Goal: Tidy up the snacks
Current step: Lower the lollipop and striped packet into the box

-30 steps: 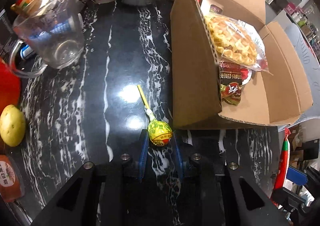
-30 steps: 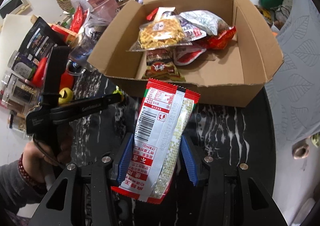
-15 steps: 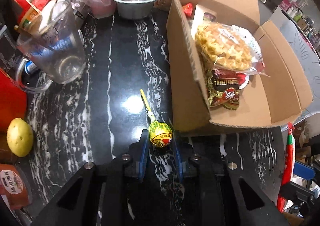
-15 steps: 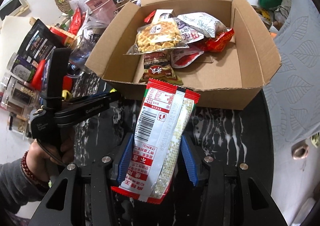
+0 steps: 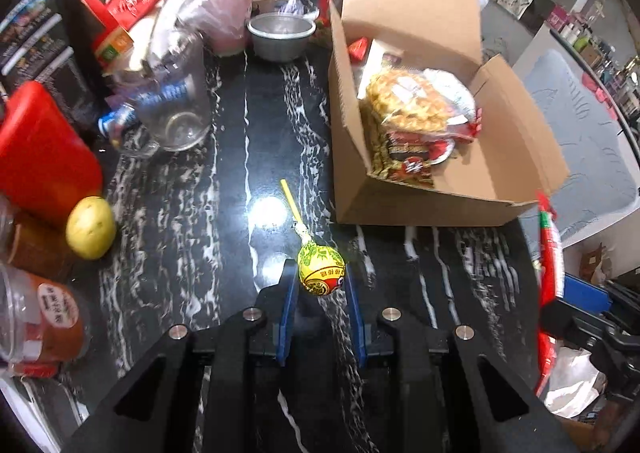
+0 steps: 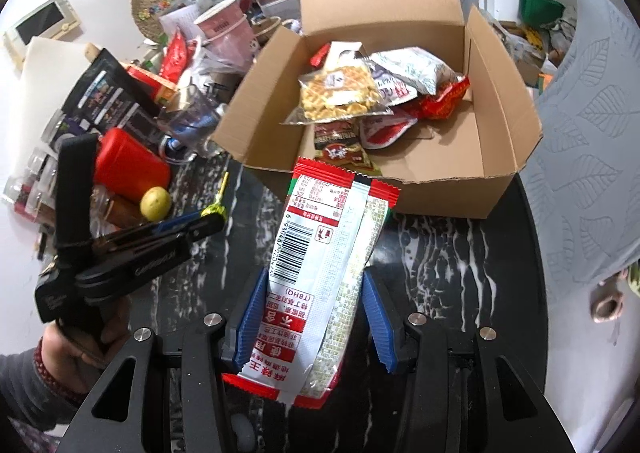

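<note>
While both grippers carry a snack, the relation that matters is where the open cardboard box [image 6: 440,189] lies from each; from the right gripper [image 6: 312,317] it sits straight ahead past the fingertips, its near wall facing the jaws, whereas from the left gripper [image 5: 320,293] it lies ahead and off to the right, its corner nearest; judged from both views, neither gripper is clearly the closer.

The right gripper is clamped on a red-and-white snack packet [image 6: 328,253] across its lower part; the packet's long axis runs along the fingers, its free top edge pointing toward the box and just short of the near wall in the picture.

The left gripper is pressed together on the wrapped head of a yellow lollipop [image 5: 321,271]; the stick points forward and slightly left, away from the jaws, over the black marbled counter [image 5: 180,213], so its long axis runs roughly alongside the box's left wall rather than into it.

Inside the box lie a waffle pack [image 6: 340,93] and other packets, heaped toward the far left; the near right floor looks bare, probably the easier drop for the packet; the lollipop would need carrying rightward over the wall.
</note>
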A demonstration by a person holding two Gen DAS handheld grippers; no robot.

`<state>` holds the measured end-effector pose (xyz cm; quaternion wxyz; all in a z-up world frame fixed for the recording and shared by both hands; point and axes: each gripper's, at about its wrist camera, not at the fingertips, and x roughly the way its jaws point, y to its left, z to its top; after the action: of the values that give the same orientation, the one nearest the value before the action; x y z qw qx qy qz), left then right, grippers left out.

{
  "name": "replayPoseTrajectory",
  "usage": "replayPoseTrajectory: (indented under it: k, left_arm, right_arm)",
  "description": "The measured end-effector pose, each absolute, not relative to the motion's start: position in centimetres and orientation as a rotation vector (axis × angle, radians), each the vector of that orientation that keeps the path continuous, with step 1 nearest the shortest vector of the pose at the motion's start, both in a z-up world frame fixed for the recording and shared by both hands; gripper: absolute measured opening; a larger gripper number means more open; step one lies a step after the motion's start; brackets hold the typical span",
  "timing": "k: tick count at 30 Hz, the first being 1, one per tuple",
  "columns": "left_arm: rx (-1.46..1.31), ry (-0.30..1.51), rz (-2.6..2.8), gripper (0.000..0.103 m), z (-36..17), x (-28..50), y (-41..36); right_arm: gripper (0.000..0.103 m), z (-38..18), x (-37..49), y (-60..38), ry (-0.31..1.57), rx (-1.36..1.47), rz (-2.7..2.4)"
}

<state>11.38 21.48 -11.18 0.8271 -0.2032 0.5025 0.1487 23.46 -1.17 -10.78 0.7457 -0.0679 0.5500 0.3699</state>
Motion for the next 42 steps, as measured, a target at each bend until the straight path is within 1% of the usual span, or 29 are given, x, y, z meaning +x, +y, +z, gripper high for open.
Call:
replayPoseTrajectory:
  k: [15, 23, 32, 42]
  left_arm:
    - [-0.394, 0.919, 0.250, 0.023, -3.3, 9.4, 17.2]
    - [-0.332, 0.880, 0.217, 0.023, -0.7, 10.2, 15.5]
    - [-0.303, 0.839, 0.185, 0.023, 0.8, 14.2, 15.1]
    - [-0.259, 0.835, 0.169, 0.023, 0.7, 20.9, 16.2]
  right_arm:
    - [0.047, -5.7, 20.1, -3.1, 1.067, -0.111, 0.863]
    - [0.047, -3.7, 20.4, -4.4, 1.008, -0.088, 0.848]
    - [0.047, -2.3, 24.4, -4.0, 0.948, -0.087, 0.828]
    - [0.047, -3.0, 31.0, -2.2, 0.935, -0.092, 0.810]
